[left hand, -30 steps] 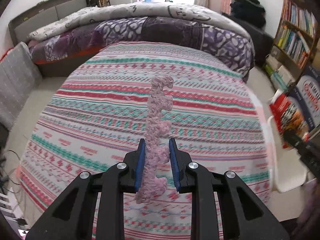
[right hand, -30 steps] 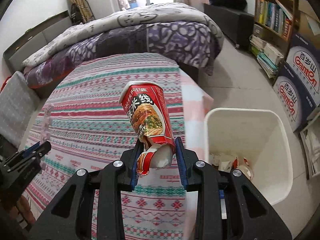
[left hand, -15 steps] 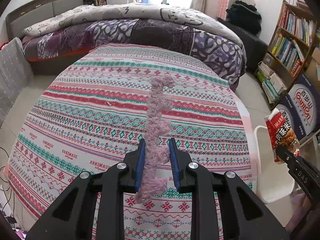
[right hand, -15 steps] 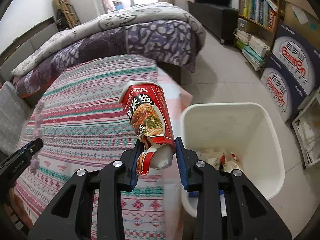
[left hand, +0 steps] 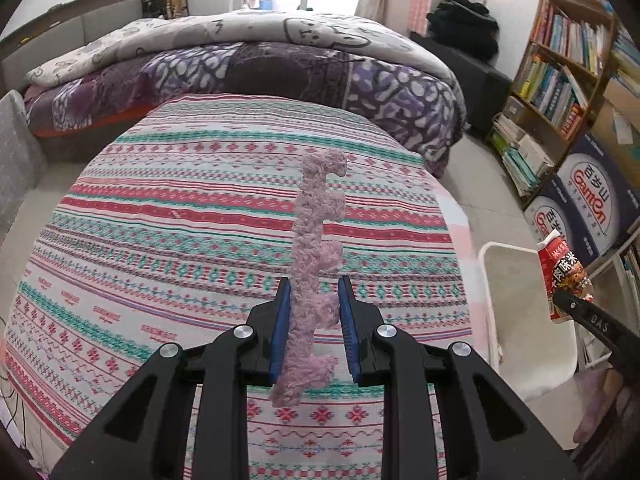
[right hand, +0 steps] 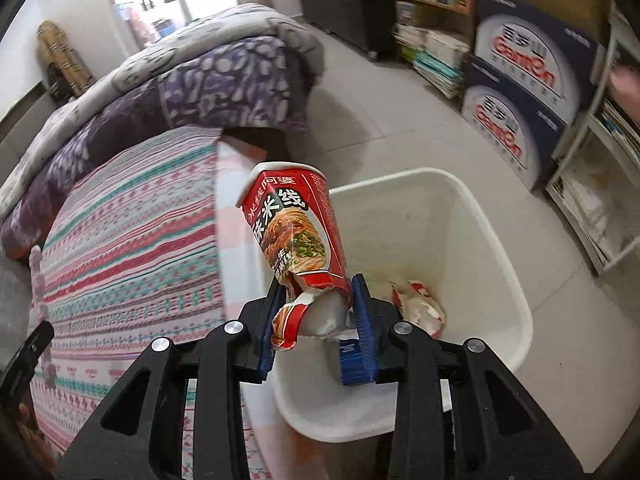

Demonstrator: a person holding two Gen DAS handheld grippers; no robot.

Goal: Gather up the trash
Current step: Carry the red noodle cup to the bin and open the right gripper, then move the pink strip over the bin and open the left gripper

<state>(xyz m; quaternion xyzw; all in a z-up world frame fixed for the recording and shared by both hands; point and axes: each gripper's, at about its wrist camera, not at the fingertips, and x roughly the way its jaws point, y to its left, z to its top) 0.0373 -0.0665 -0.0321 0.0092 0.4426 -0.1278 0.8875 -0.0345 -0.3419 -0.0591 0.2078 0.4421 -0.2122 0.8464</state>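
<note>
My left gripper (left hand: 313,292) is shut on a pink jagged foam strip (left hand: 316,216), held upright over the patterned tablecloth (left hand: 180,240). My right gripper (right hand: 318,292) holds a crushed red noodle cup (right hand: 296,224) by its torn base, tilted over the near left part of the white bin (right hand: 492,232). Its jaws are opening, and the pads still touch the cup between them. In the left wrist view the cup (left hand: 562,268) shows at the right, above the bin (left hand: 520,320). The left gripper (right hand: 36,340) and strip (right hand: 38,280) appear at the right wrist view's left edge.
Crumpled wrappers (right hand: 420,304) lie in the bin, which stands on the floor at the table's right edge. A bed with a purple quilt (left hand: 280,68) lies beyond the table. Bookshelves (left hand: 560,72) and stacked cartons (right hand: 520,92) line the right side.
My right gripper has carried the noodle cup to the right, off the table and over the bin, rolling as it went. My left gripper drifted right with the pink strip.
</note>
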